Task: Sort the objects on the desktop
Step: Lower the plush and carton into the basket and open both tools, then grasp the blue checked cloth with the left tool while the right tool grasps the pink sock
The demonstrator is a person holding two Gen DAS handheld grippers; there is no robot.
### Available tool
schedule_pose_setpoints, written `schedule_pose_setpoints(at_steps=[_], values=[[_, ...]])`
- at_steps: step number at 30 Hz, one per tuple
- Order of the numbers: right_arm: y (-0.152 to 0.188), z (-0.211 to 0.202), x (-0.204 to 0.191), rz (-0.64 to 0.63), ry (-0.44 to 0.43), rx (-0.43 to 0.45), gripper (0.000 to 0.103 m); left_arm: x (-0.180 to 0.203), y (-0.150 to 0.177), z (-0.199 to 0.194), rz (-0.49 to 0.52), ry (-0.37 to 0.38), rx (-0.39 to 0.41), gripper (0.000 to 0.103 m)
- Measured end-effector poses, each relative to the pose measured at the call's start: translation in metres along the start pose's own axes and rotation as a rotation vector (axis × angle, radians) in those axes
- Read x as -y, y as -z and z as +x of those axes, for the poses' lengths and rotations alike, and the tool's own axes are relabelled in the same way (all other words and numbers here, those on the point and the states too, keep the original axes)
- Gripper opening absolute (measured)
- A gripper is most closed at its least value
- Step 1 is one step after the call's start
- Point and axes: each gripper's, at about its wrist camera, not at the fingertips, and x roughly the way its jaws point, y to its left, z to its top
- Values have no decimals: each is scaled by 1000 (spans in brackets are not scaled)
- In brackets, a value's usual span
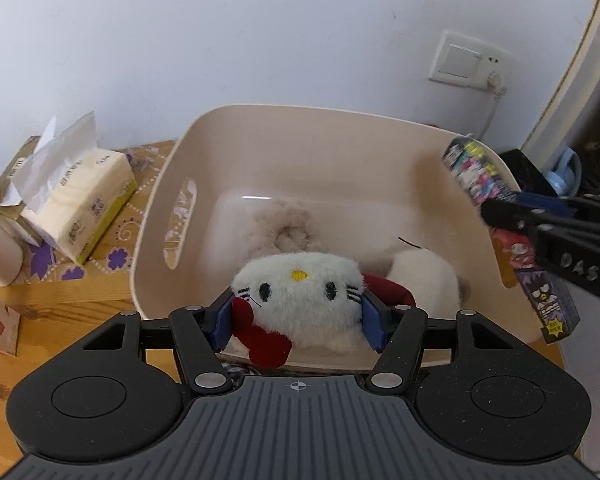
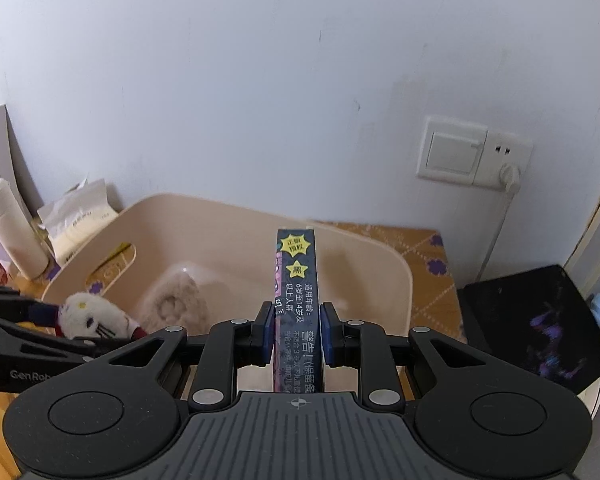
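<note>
My left gripper [image 1: 296,320] is shut on a white cat plush with a red bow [image 1: 300,292], held over the near side of a beige plastic bin [image 1: 300,136]. A fluffy beige ring [image 1: 284,224] and a white plush piece [image 1: 424,280] lie on the bin's floor. My right gripper [image 2: 296,332] is shut on a flat dark cartoon-printed box [image 2: 298,280], held edge-up above the bin [image 2: 400,280]. In the left wrist view that box [image 1: 480,176] and the right gripper [image 1: 500,216] hang over the bin's right rim. The plush [image 2: 92,316] shows at the left of the right wrist view.
A tissue pack [image 1: 80,200] and a white bottle [image 2: 12,228] stand left of the bin on a patterned cloth [image 1: 112,256]. A black box [image 2: 536,320] sits at the right. A wall switch and socket [image 1: 464,60] with a plugged cable are behind.
</note>
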Motion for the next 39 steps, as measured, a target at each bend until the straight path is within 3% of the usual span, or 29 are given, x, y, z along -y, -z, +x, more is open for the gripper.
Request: schedule_pose_setpoints(at_steps=[3, 7, 9, 11, 15, 30, 39], values=[[5, 5, -2, -7, 0, -20, 24, 3, 2, -1, 18, -3, 4, 63], [9, 6, -2, -22, 3, -26, 40, 6, 2, -5, 28, -8, 10, 65], [9, 4, -1, -31, 8, -26, 54, 6, 1, -8, 26, -8, 14, 69], [8, 0, 0, -31, 14, -16, 61, 6, 2, -11, 27, -15, 17, 76], [10, -9, 2, -28, 19, -5, 71, 5, 5, -18, 23, -23, 17, 77], [34, -50, 20, 12, 26, -2, 99, -11, 35, -55, 2, -23, 55, 80], [58, -59, 28, 33, 12, -22, 103, -23, 61, -58, -11, -32, 2, 81]])
